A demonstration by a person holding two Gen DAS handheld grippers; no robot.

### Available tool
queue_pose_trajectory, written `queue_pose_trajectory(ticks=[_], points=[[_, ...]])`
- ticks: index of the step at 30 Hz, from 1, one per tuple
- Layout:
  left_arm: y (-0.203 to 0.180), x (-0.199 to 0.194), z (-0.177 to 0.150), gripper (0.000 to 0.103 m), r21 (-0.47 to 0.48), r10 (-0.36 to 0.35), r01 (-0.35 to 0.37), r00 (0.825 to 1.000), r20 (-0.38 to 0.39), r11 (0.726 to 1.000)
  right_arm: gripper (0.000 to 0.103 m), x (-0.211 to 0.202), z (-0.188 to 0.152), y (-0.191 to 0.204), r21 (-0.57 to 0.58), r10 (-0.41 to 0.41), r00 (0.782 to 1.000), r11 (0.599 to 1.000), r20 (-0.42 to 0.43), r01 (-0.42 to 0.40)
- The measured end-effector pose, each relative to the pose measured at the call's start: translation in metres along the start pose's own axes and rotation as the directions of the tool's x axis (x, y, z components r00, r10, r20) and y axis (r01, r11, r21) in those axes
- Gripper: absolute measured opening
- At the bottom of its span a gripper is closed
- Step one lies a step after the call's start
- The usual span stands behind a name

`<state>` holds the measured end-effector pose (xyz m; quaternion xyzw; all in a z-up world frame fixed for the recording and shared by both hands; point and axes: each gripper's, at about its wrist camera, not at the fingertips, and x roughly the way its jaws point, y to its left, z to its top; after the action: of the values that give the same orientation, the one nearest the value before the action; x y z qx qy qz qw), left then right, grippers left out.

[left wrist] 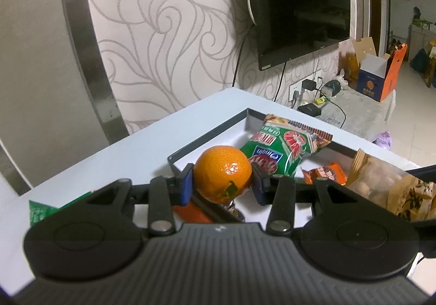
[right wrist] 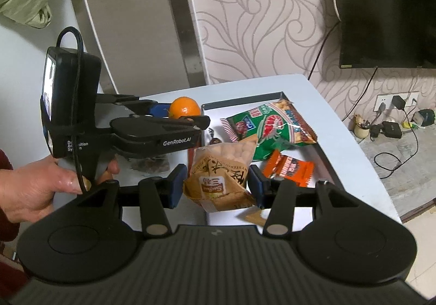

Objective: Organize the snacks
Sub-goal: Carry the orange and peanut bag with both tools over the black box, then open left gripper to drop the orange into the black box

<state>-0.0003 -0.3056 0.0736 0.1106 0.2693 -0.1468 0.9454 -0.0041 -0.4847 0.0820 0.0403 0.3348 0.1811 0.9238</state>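
orange point(left wrist: 223, 172) | pinched by left tool point(left wrist: 222, 182), frame centre | peanut bag point(right wrist: 220, 171) pinched by right tool point(right wrist: 218, 187) | lower both gently into tray point(right wrist: 324, 160)

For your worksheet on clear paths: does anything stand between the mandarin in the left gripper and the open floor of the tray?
Nothing visible blocks it. The mandarin hangs at the tray rim; bare floor lies ahead, left of the green packet.

Swirl-patterned wallpaper point(left wrist: 163, 32), a wall-mounted television point(left wrist: 302, 5), perhaps tiled floor point(left wrist: 408, 103) beyond.
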Motion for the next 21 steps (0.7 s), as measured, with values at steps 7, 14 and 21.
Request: queue_pose_trajectory(ticks=[7,14,21], points=[[-0.009,0.011,0.009,0.046,0.004,-0.015,0.015,1.0,0.014,1.0,0.055,0.001,0.002,-0.017,0.009,-0.017,1.0,1.0,-0.006,0.017],[-0.016,0.026,0.017,0.046,0.011,-0.016,0.016,1.0,0.017,1.0,0.055,0.002,0.001,-0.029,0.011,-0.028,1.0,1.0,-0.011,0.028],[-0.017,0.043,0.023,0.046,0.011,-0.023,0.023,1.0,0.005,1.0,0.055,0.007,0.004,-0.036,0.016,-0.046,0.999,0.999,-0.014,0.047]])
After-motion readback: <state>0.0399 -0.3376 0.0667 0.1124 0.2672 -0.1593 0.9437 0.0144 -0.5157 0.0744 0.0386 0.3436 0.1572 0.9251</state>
